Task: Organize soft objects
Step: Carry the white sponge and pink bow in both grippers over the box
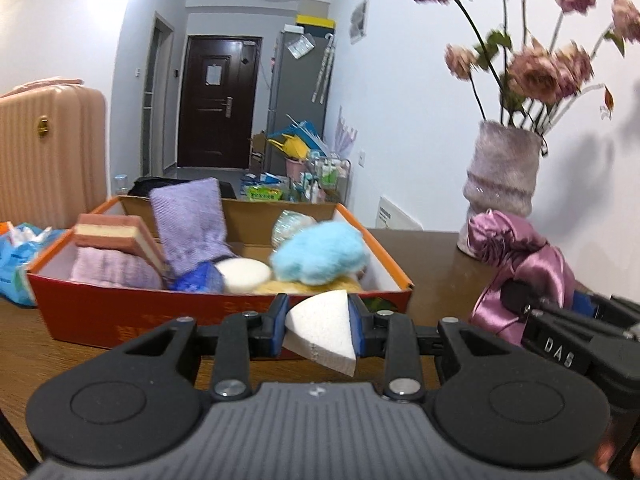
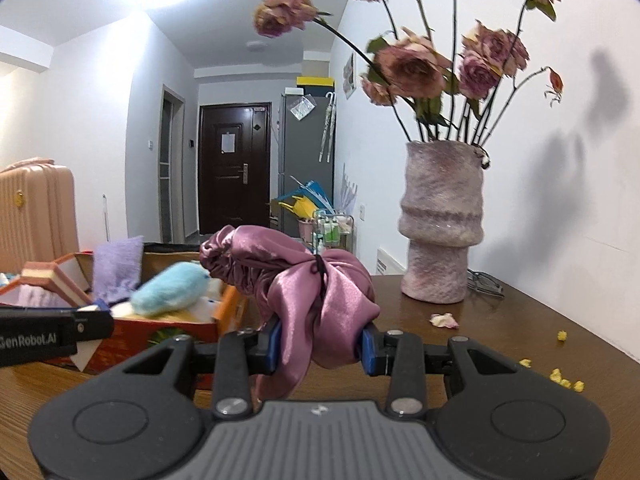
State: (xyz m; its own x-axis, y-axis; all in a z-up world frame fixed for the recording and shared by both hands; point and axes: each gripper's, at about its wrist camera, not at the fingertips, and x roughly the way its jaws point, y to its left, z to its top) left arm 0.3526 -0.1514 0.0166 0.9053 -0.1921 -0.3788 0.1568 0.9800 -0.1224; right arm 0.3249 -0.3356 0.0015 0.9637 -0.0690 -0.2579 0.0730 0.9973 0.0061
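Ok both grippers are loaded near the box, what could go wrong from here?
1. The box is already heaped; the blue plush sits above the rim and could get knocked out.
2. The right gripper pinches only part of the satin bonnet; loose fabric may snag or slip.
3. The vase stands close on the right; a wide swing could tip it.

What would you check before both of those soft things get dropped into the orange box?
1. Left gripper jaws clamp the white sponge wedge: ok.
2. Right gripper jaws clamp the purple satin cloth: ok.
3. Wedge above the orange box: not ok, it sits before the near wall.
4. Free room inside the box: cannot tell, it looks crowded.
5. Vase apart from the cloth: ok.
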